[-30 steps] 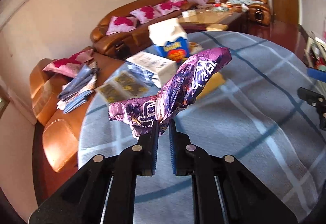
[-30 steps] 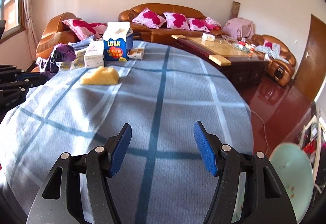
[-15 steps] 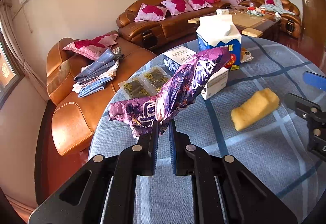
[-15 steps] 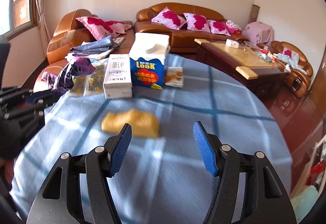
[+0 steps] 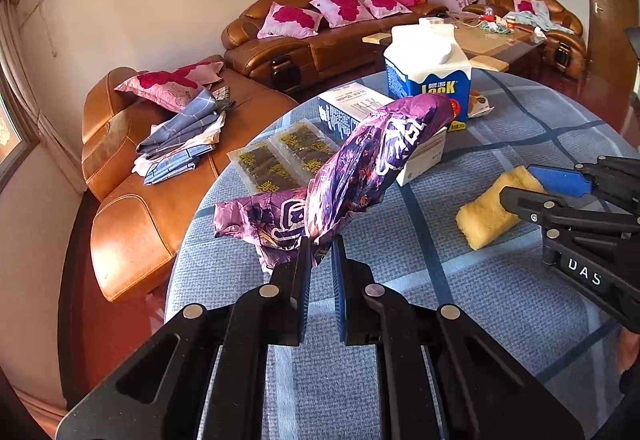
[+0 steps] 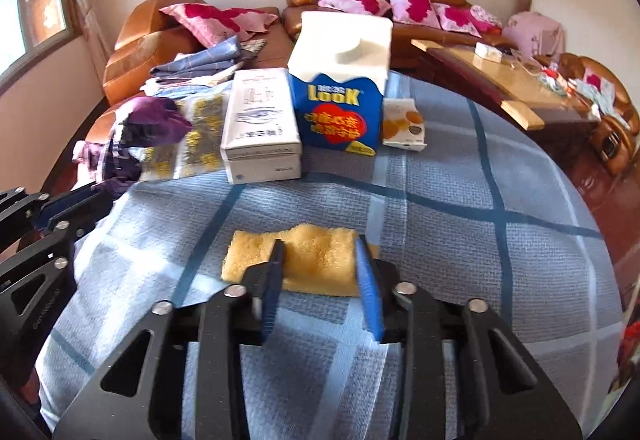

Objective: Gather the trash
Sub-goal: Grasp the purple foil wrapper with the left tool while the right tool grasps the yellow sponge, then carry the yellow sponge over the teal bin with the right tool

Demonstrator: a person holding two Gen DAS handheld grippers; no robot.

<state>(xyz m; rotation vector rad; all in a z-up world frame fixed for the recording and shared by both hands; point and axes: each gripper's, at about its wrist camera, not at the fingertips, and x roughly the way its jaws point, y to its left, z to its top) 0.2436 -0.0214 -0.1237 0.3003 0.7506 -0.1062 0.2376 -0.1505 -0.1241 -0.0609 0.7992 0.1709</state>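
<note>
My left gripper is shut on a crumpled purple snack wrapper and holds it above the table's left edge; the wrapper also shows in the right wrist view. A yellow sponge lies on the blue plaid tablecloth; it also shows in the left wrist view. My right gripper is open, its blue-padded fingers on either side of the sponge's middle, down at the cloth. Whether the pads touch the sponge I cannot tell.
Behind the sponge stand a blue and white LOOK carton, a white box, a small snack packet and flat seaweed packets. Brown leather sofas and a coffee table lie beyond the table.
My right gripper moved forward and down over the sponge and narrowed around it. My left gripper kept hold of the wrapper while its view swung further toward the carton and sofas.
</note>
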